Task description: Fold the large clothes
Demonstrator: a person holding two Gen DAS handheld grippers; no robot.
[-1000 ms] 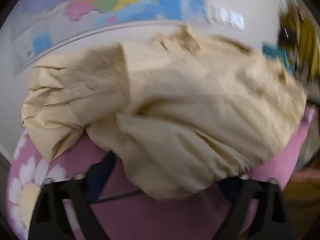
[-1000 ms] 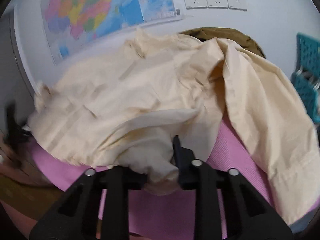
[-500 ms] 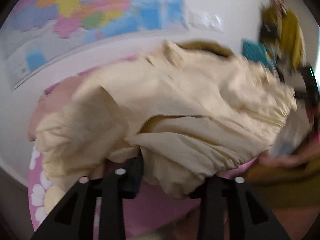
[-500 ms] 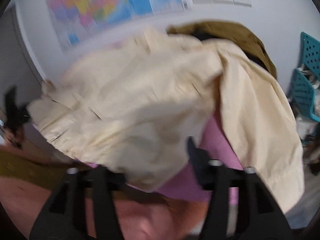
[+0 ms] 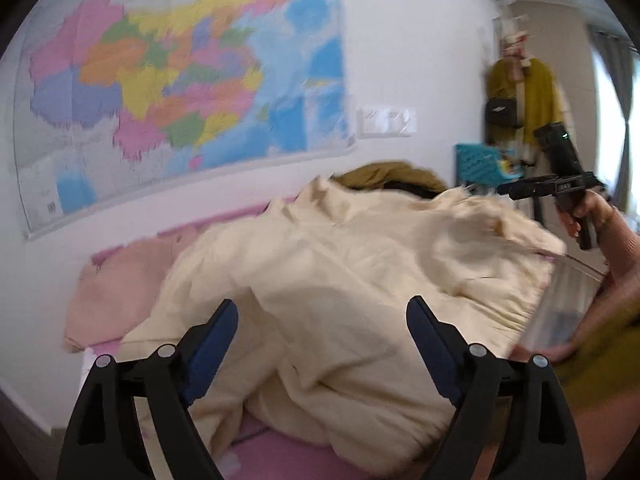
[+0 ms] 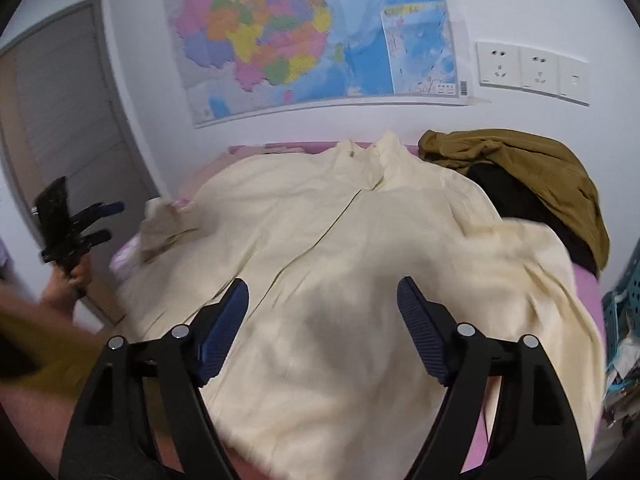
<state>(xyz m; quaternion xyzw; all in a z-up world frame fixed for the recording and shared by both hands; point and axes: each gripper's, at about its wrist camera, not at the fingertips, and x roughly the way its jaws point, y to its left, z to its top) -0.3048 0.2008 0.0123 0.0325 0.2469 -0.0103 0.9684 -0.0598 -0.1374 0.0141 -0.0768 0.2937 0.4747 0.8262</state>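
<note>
A large cream shirt (image 6: pixel 360 260) lies spread on the pink bed, collar toward the wall, front placket running down its middle. In the left wrist view the same cream shirt (image 5: pixel 340 280) looks bunched and rumpled. My left gripper (image 5: pixel 322 320) is open and empty, raised above the shirt's near edge. My right gripper (image 6: pixel 322 300) is open and empty above the shirt's lower half. The left gripper also shows in the right wrist view (image 6: pixel 76 224), off the shirt's left sleeve. The right gripper body shows in the left wrist view (image 5: pixel 560 184), its fingertips hidden.
An olive-brown garment (image 6: pixel 532 172) over a black one (image 6: pixel 516 200) lies at the bed's back right. A pink pillow (image 5: pixel 120 284) sits at the left. A teal plastic basket (image 6: pixel 624 296) stands right of the bed. A map (image 6: pixel 312 36) and wall sockets (image 6: pixel 532 68) are behind.
Both grippers let go of the cream shirt, opened and pulled up and back. The shirt has dropped onto the bed and now lies spread out.
</note>
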